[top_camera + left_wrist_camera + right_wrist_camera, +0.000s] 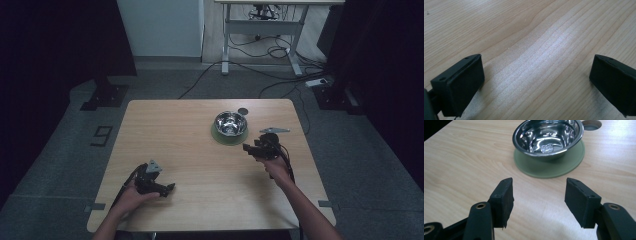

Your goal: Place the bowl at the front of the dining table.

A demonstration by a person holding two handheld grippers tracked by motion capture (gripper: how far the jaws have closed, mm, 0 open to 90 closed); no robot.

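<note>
Left gripper [169, 188] rests low near the desk [165, 125] front edge, jaws wide apart, empty. Right gripper [537, 195], jaws parted and empty, points at the steel bowl [549, 137] on its green mat [549, 168]; bare wood lies between.

Most of the bench [165, 130] is sitting wide open, bare wood across the whole left half and the near edge. The only real obstacle is the steel bowl [230, 122] sitting on its green mat [220, 137] toward the far right. The right claw [537, 195] is hanging spread apart just short of that mat, bare wood lying between. The left claw [536, 82] is gaping over bare wood.
</note>
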